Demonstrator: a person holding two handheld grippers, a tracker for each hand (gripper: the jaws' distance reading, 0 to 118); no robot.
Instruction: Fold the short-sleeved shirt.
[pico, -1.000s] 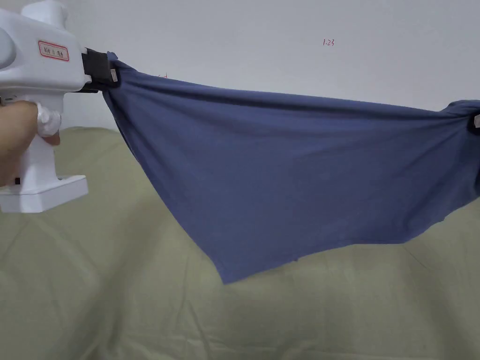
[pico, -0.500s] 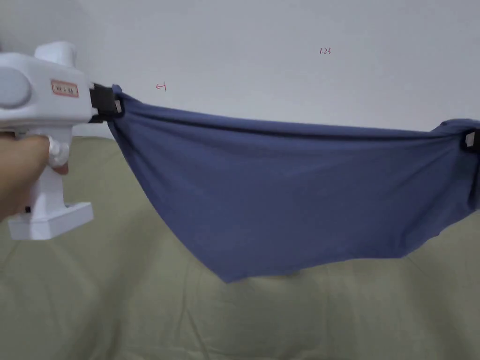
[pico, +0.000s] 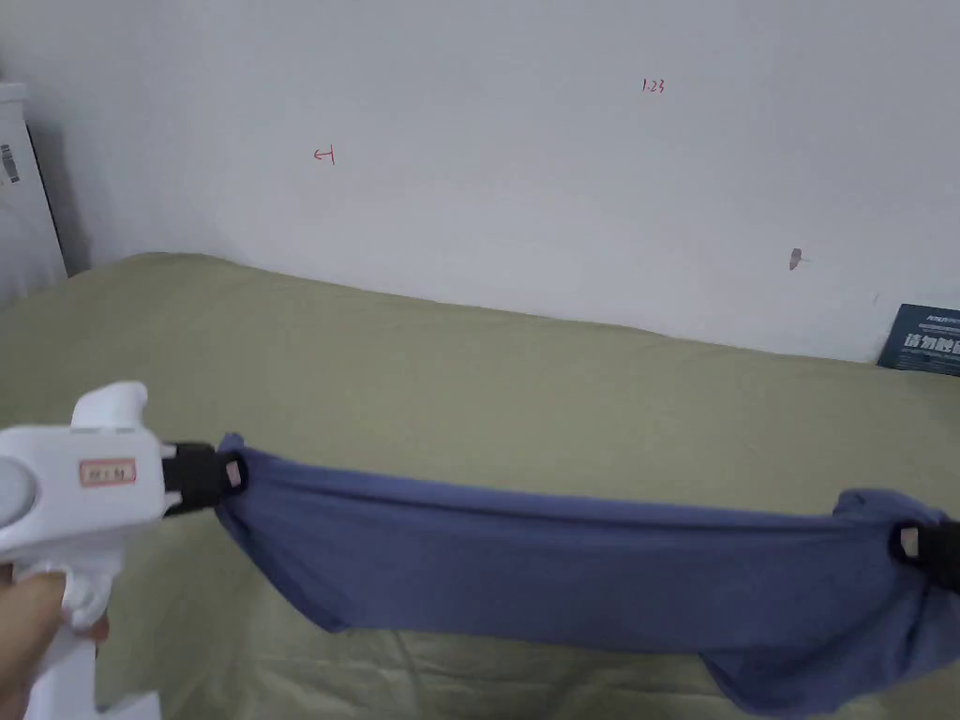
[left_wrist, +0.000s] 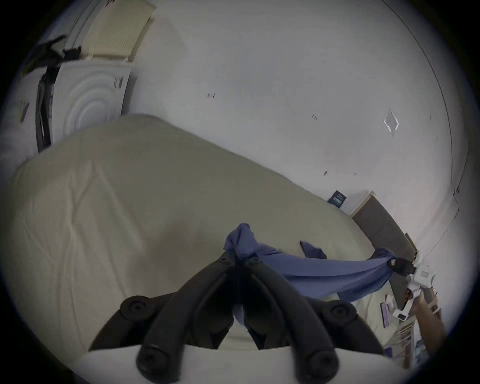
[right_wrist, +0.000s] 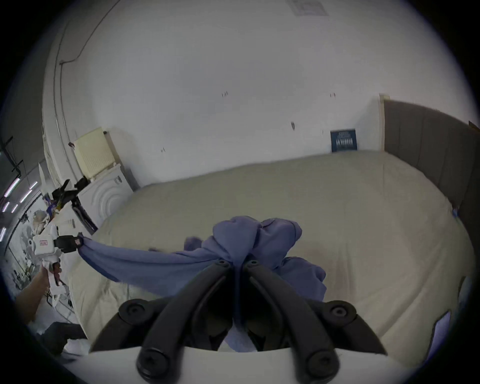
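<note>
The head view looks from standing height down across the green bed sheet (pico: 525, 375) toward the white wall (pico: 525, 141). The left gripper view sits close behind its own jaws and faces along the blue shirt (left_wrist: 324, 272) toward the right gripper (left_wrist: 396, 265) (small, far off). The right gripper view looks back the opposite way to the left gripper (right_wrist: 76, 243). All three share sheet, wall and shirt.

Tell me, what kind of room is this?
Probably a bedroom or laundry corner at home. A big bed under an olive-green sheet fills it, with a grey headboard at one end, and what looks like a white washing machine stands by the wall.
</note>
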